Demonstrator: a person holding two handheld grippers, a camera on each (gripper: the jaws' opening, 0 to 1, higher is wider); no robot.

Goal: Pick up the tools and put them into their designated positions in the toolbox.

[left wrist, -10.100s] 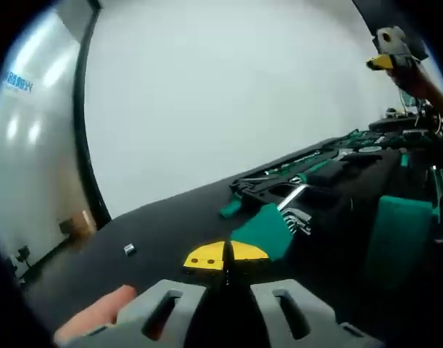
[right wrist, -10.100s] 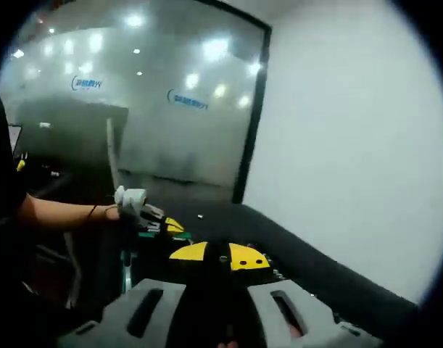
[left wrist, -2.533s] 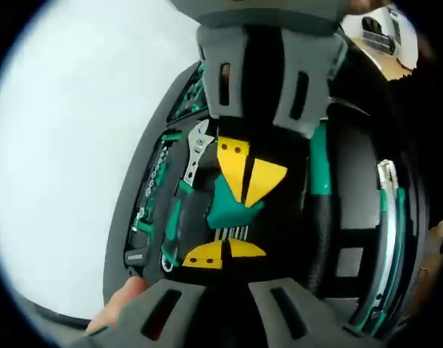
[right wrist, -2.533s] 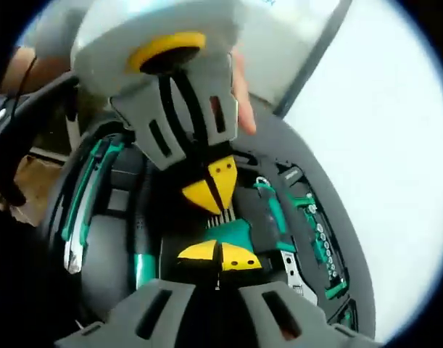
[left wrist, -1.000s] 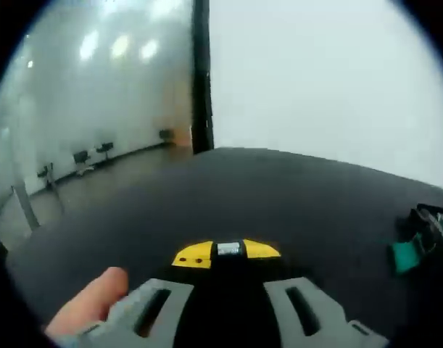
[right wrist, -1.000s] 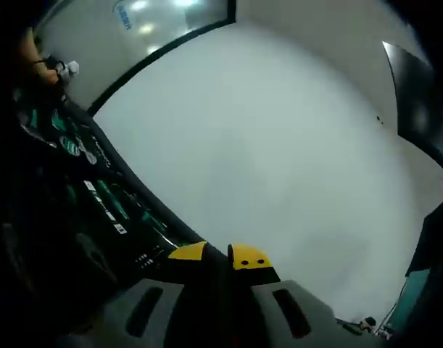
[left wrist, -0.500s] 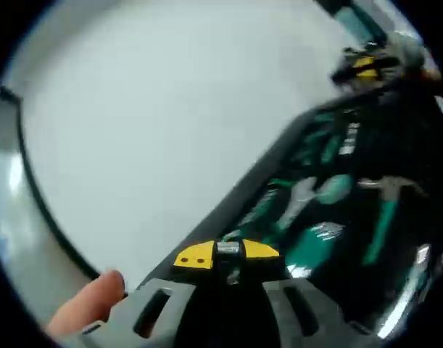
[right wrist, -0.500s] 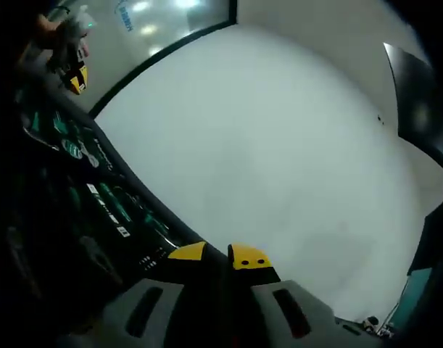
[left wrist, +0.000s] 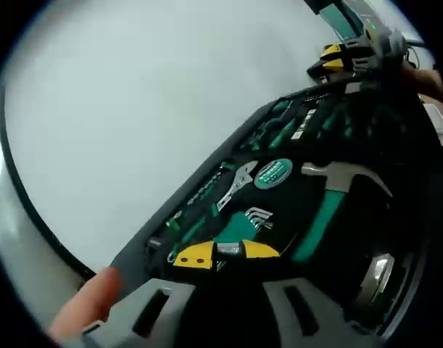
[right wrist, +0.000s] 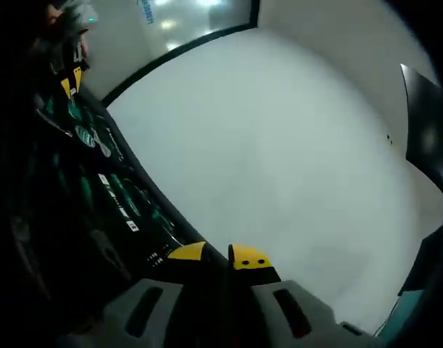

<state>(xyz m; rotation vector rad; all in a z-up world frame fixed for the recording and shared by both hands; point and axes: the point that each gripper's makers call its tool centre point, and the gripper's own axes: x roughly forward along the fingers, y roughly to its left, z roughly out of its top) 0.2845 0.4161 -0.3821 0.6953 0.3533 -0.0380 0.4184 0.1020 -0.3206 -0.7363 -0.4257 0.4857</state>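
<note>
The open black toolbox [left wrist: 206,170] slants across the left gripper view. It holds a green-handled hammer [left wrist: 330,196], an adjustable wrench [left wrist: 236,185], a round green tape measure [left wrist: 273,172] and a green hex key set [left wrist: 251,217]. My left gripper [left wrist: 225,252] hovers over the box's near end, shut on a small silvery metal piece [left wrist: 227,249] between its yellow tips. My right gripper [left wrist: 348,56] shows at the box's far end. In the right gripper view, my right gripper [right wrist: 222,255] is shut with nothing seen in it, beside the toolbox [right wrist: 83,196]; the left gripper [right wrist: 69,76] shows far off.
A white wall [left wrist: 134,94] lies behind the box. A person's finger [left wrist: 90,308] rests on the left gripper's body. A silvery tool [left wrist: 377,270] sits in a slot at the box's right side. Glass panels [right wrist: 170,22] reflect ceiling lights.
The left view has swung further over the toolbox, so the hammer, wrench and hex keys now sit nearer its yellow tips. The right view shifted only slightly.
</note>
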